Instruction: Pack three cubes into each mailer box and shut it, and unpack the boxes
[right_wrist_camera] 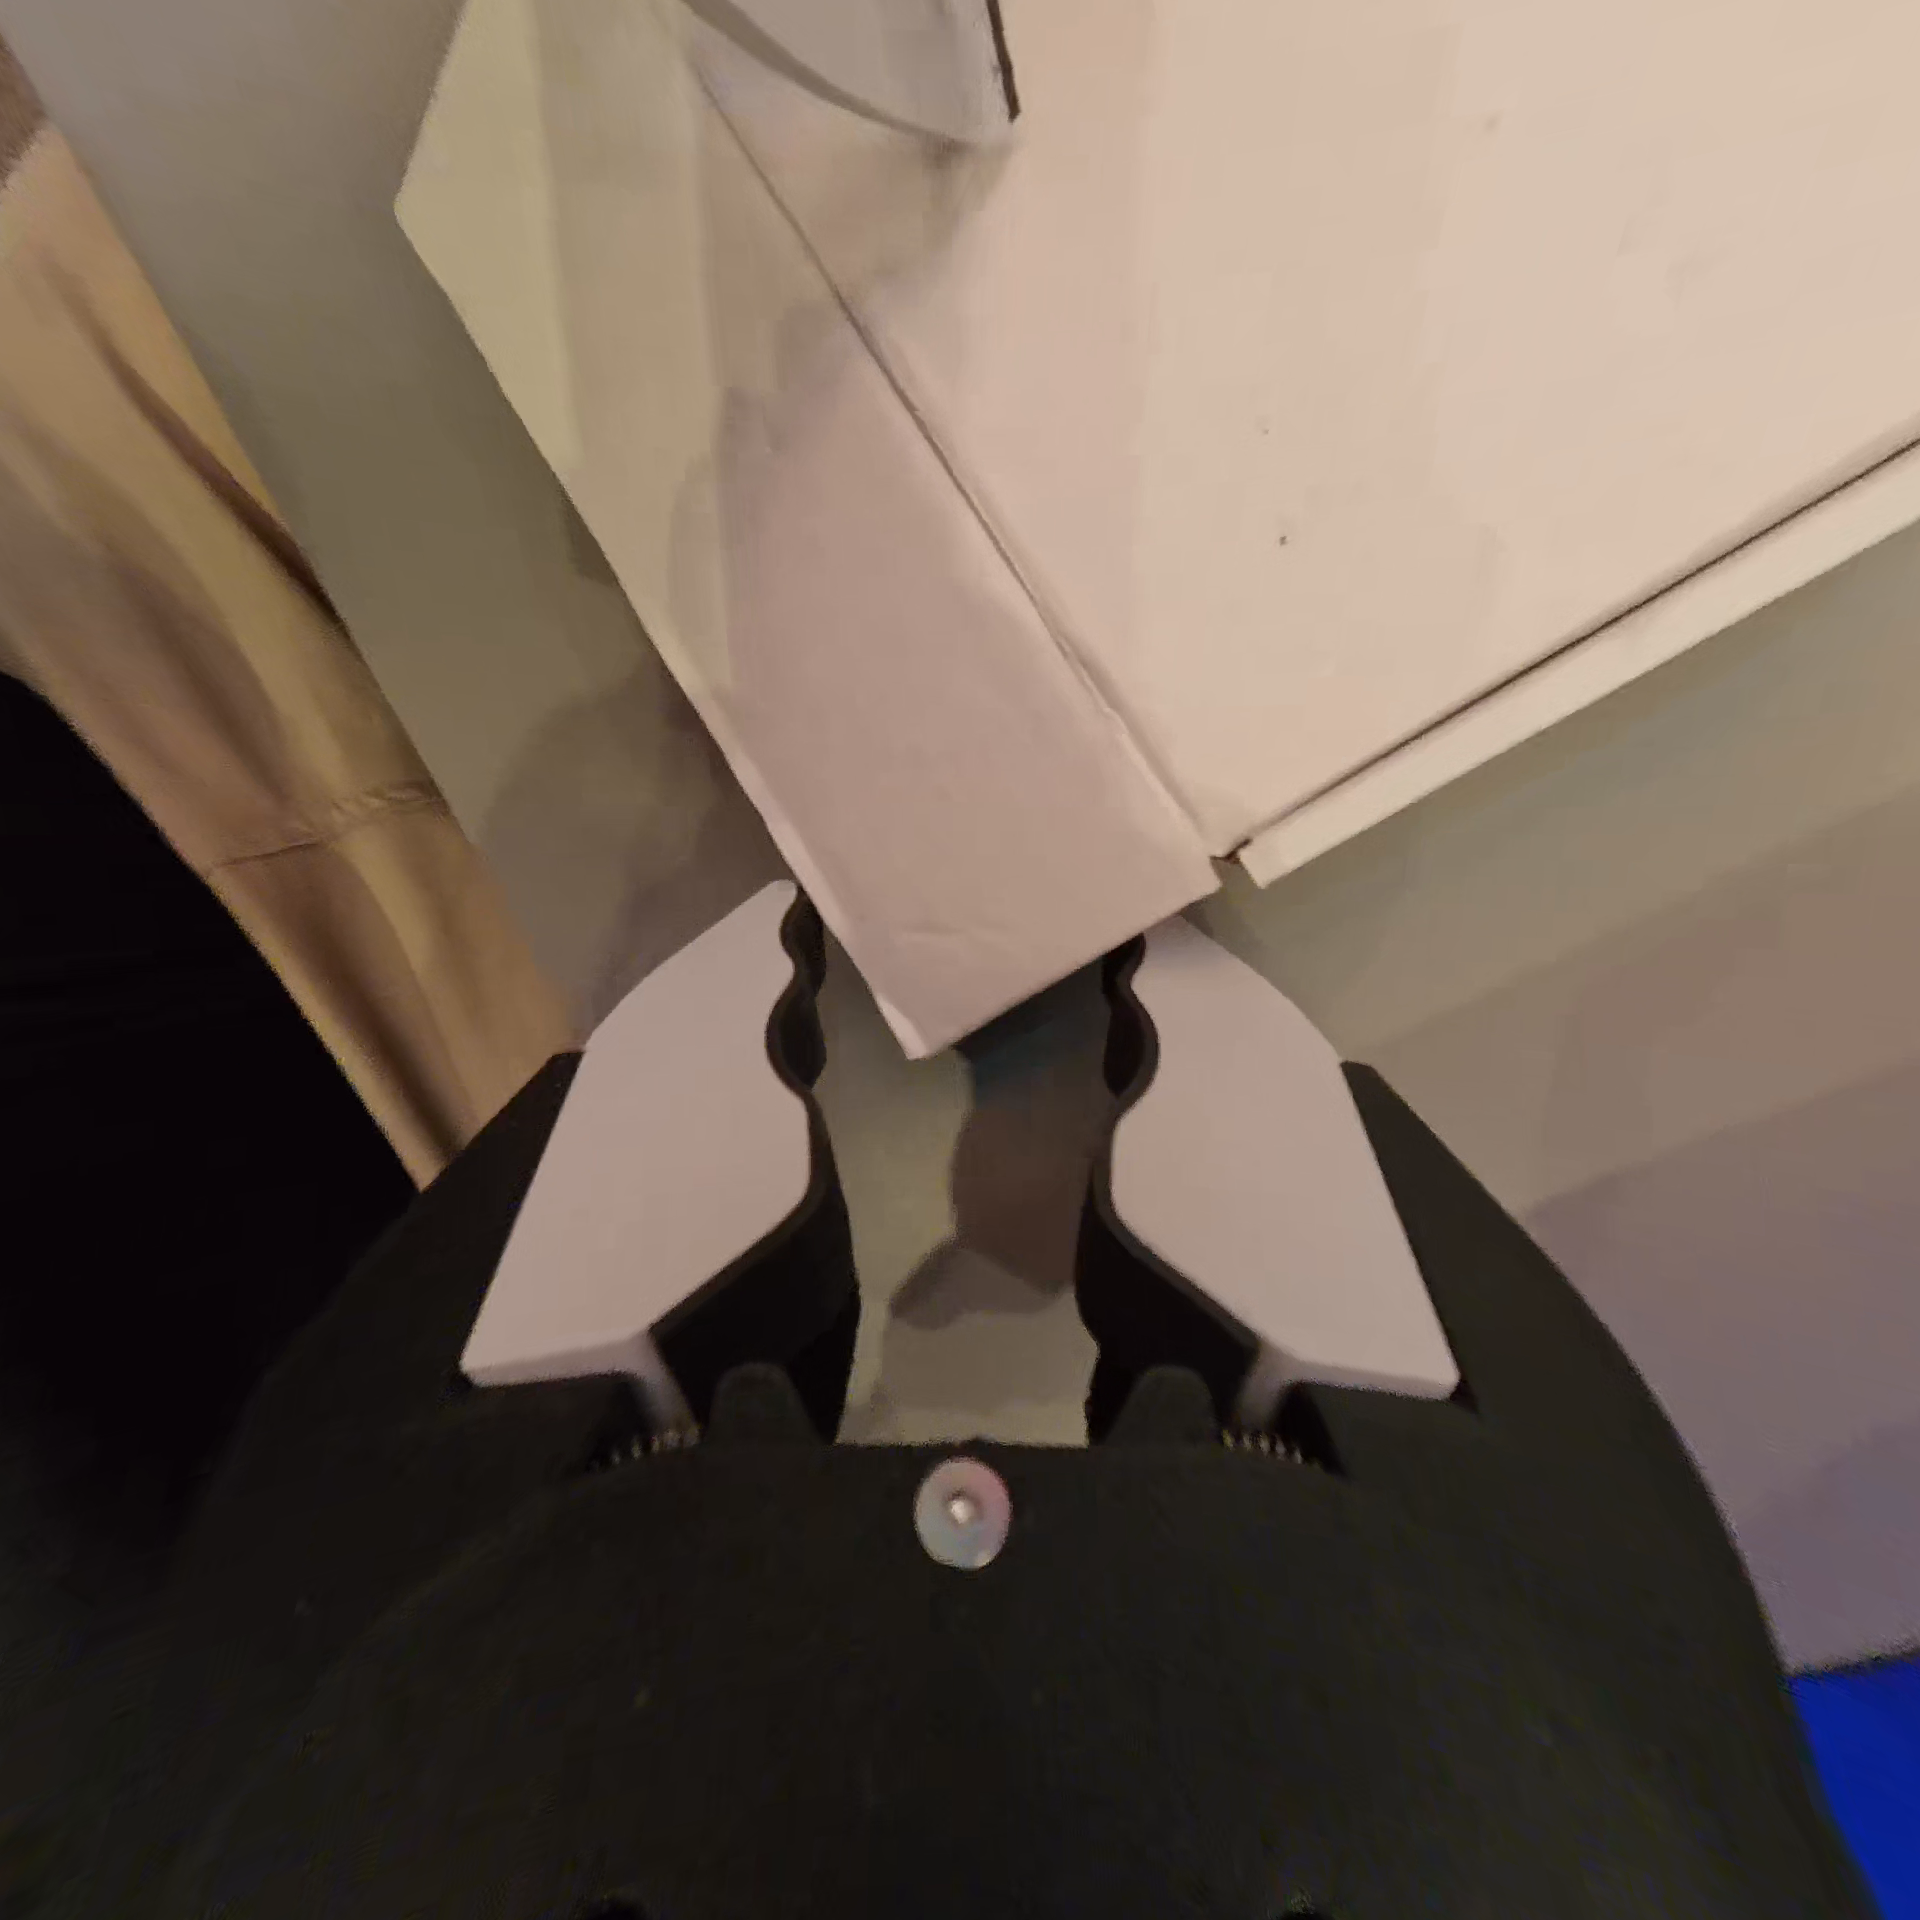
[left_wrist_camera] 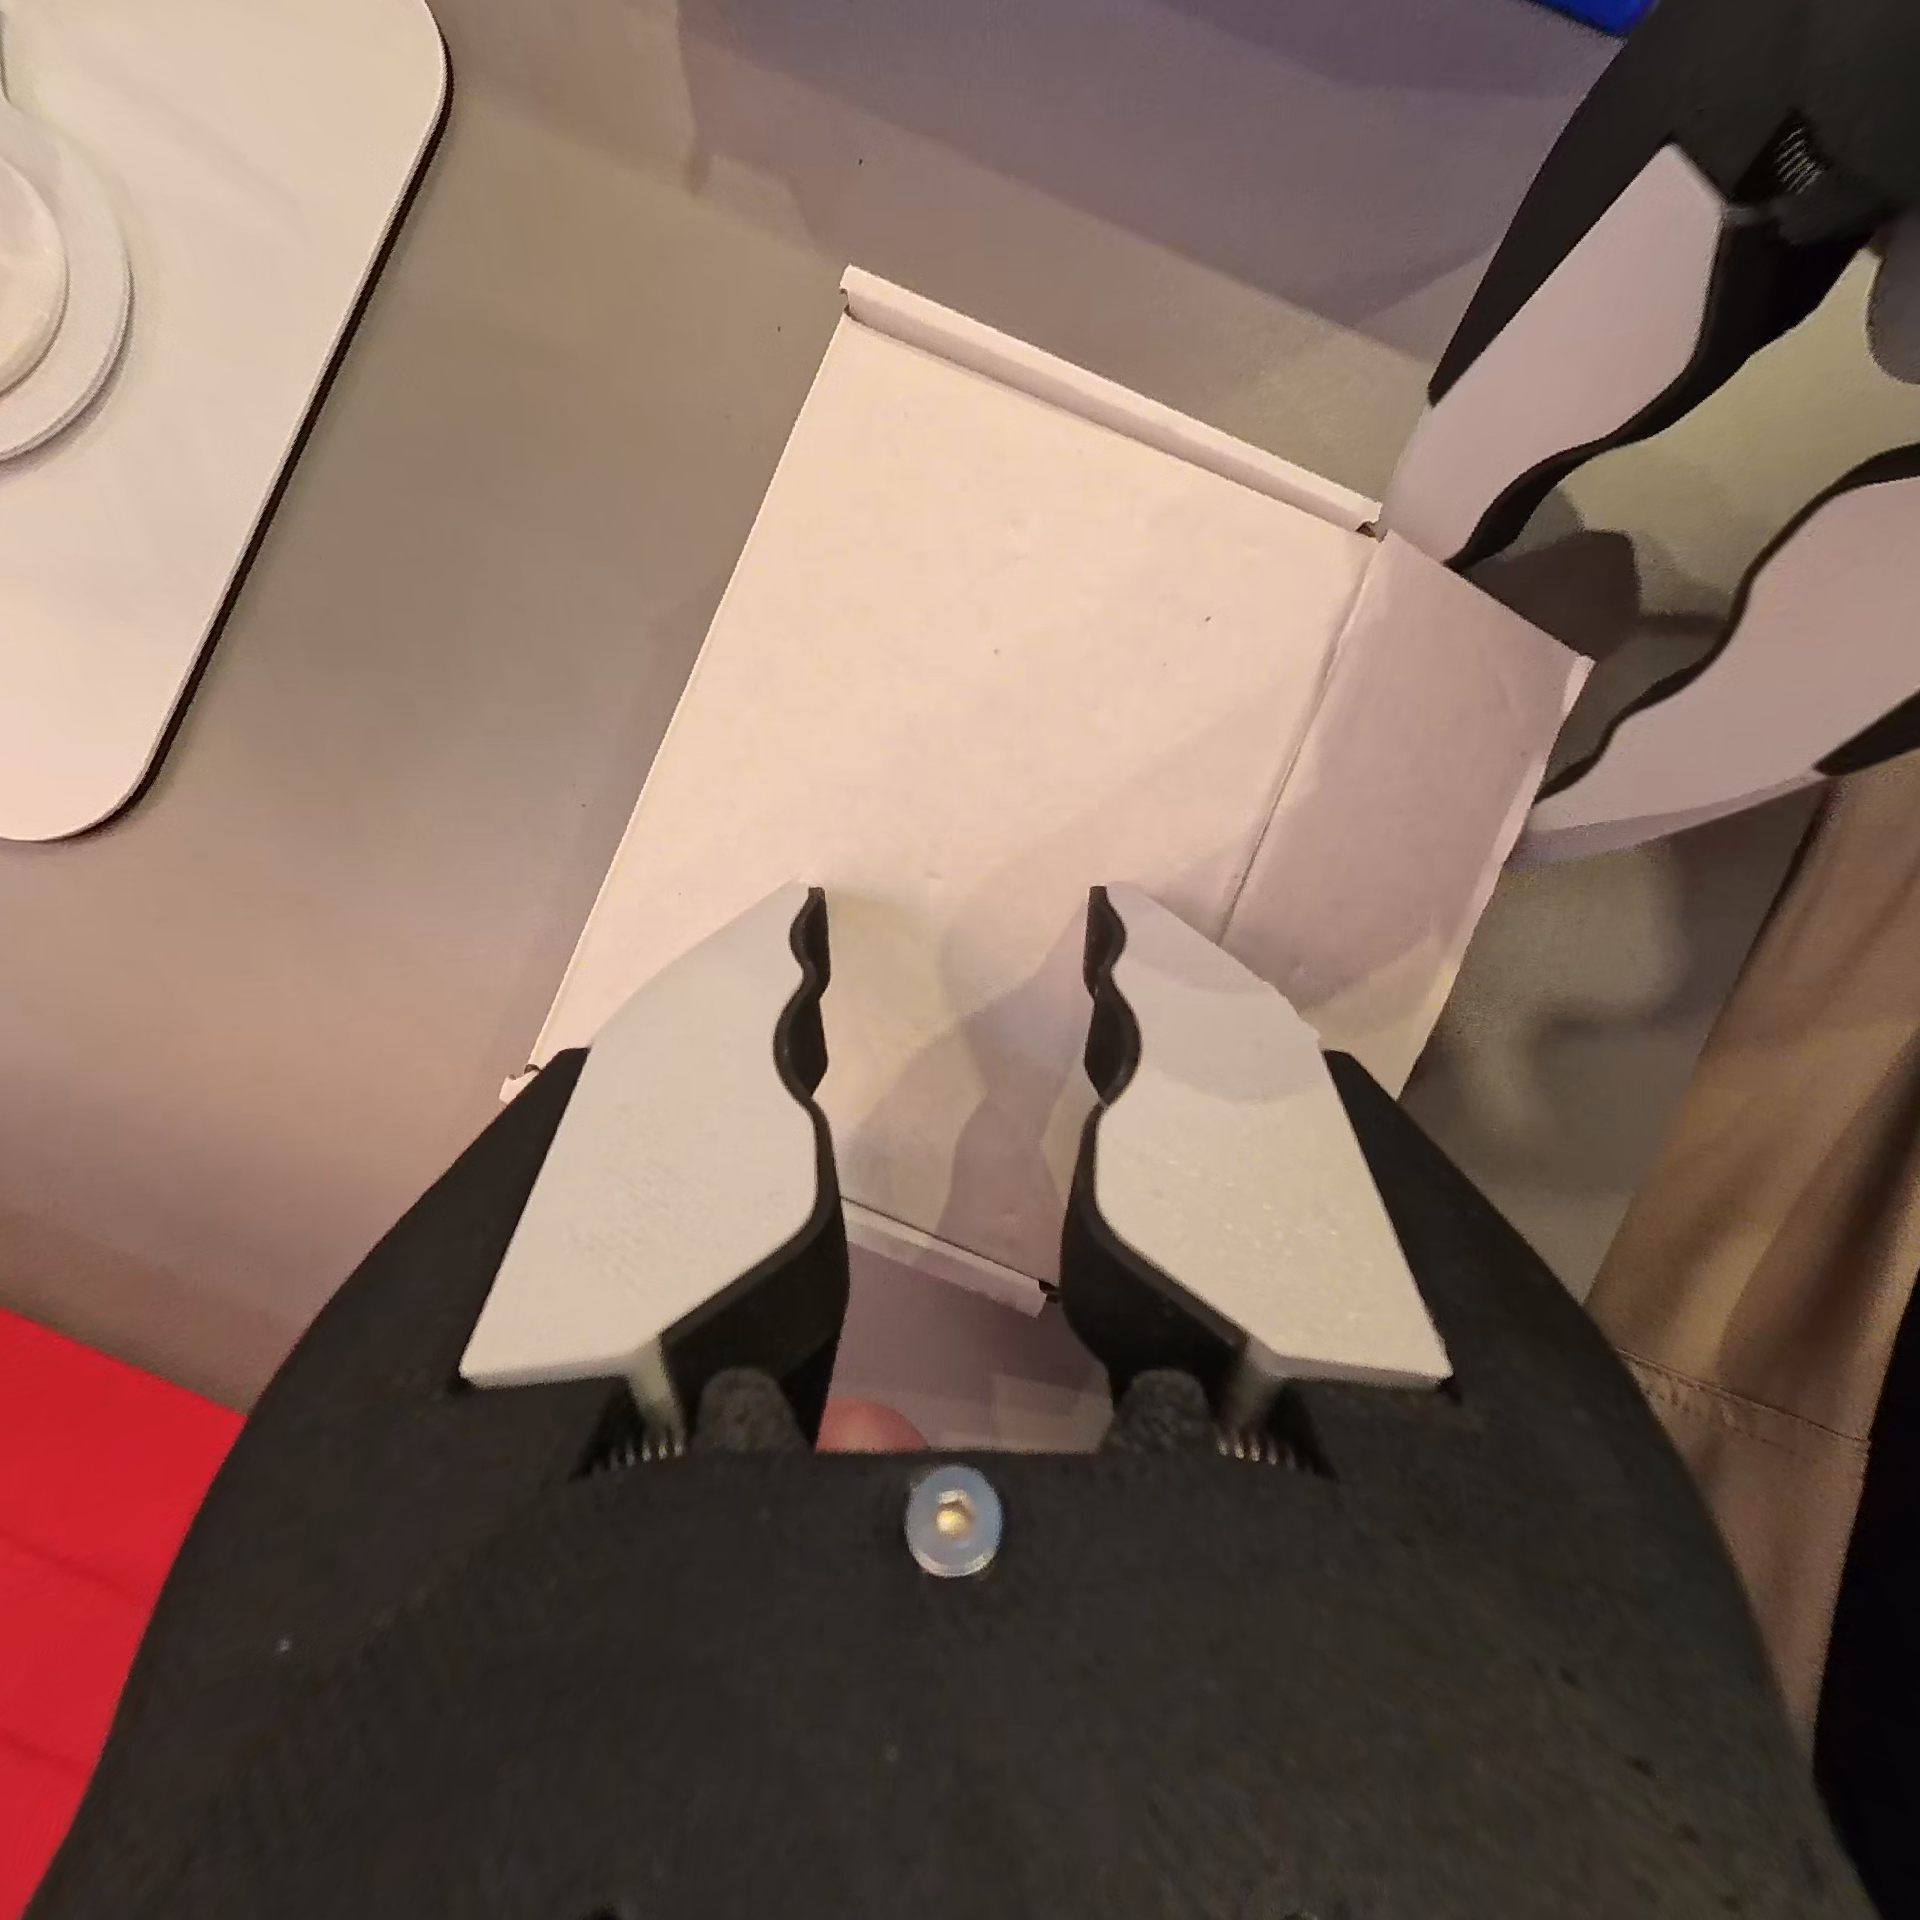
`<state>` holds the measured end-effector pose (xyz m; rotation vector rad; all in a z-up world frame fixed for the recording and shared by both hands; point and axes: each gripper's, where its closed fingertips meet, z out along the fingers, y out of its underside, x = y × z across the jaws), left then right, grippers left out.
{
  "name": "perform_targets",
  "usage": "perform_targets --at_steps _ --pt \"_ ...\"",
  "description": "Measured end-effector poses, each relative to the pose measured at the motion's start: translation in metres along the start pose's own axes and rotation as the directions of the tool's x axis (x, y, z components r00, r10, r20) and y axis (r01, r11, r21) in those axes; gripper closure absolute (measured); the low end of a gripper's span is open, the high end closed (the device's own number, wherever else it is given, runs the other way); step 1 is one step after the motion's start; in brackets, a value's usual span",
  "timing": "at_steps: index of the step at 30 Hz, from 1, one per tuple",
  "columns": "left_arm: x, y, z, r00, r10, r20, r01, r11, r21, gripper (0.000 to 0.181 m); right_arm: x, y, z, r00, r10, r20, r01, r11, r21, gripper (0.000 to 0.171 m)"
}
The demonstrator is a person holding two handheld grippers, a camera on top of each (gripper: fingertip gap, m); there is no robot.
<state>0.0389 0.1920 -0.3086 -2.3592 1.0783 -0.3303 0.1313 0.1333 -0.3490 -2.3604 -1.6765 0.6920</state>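
White mailer box [left_wrist_camera: 997,727] lies flat on the grey surface [left_wrist_camera: 468,831], lid down, right in front of my left gripper [left_wrist_camera: 956,914]. That gripper sits over the near end of the box with its jaws apart, nothing between them, just box top showing through the gap. One side flap [left_wrist_camera: 1403,748] sticks out from the box on the right, angled up off the surface. My right gripper [left_wrist_camera: 1527,613] comes in from the upper right in the left wrist view and its tips are at the outer edge of that flap. In the right wrist view the same flap [right_wrist_camera: 883,727] runs down toward the right gripper [right_wrist_camera: 961,935], and its corner pokes in between the two fingers; jaws are parted, flap corner inside the gap (I can't tell whether a pad actually touches it, the frame is smeared). Box lid [right_wrist_camera: 1403,364] fills the upper right of that view. Off to the left on the surface is a white rounded-corner board [left_wrist_camera: 208,416] with a pale round object on it at the frame edge. Red patch [left_wrist_camera: 94,1507] at lower left, tan fabric [left_wrist_camera: 1766,1195] along the right, a blue bit [right_wrist_camera: 1860,1787] at the bottom right of the right wrist view. No cubes visible.
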Motion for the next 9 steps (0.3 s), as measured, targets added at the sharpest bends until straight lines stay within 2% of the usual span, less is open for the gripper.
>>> perform_targets --at_steps 1,9 --pt "0.000 0.000 0.000 1.000 -0.001 0.000 0.001 1.000 0.001 0.134 0.000 0.000 0.000 1.000 0.005 0.005 -0.005 1.000 0.006 0.122" --pt "0.000 0.000 0.000 1.000 0.001 0.001 -0.001 1.000 0.002 0.134 -0.001 -0.001 -0.011 0.999 0.033 0.017 -0.034 0.998 0.060 0.126"
